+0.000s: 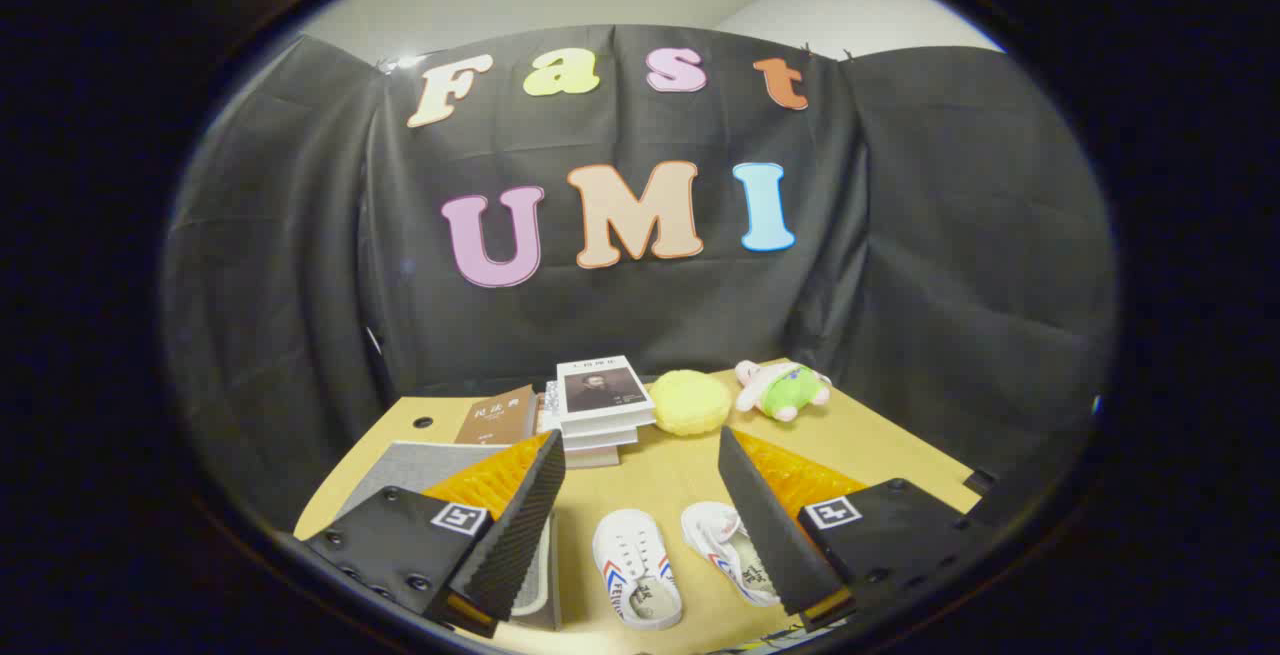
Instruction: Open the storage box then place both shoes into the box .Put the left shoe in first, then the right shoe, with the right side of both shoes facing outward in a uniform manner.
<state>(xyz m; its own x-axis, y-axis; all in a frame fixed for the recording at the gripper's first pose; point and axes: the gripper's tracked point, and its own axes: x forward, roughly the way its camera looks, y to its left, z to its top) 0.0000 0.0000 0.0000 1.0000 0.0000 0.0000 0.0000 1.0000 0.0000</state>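
The storage box (440,470) lies largely hidden behind the left finger (520,525) of the gripper (640,535), which stands wide open; whether its lid is raised cannot be told. The right finger (775,535) covers part of the right shoe (722,543). The lower books in the stack (598,410) show edges only.

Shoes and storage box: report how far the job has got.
Done: nothing visible. Both shoes, one between the fingers and one beside the right finger, lie on the table. In hand: nothing; the gripper is open above them. Left: opening the box, loading both shoes.
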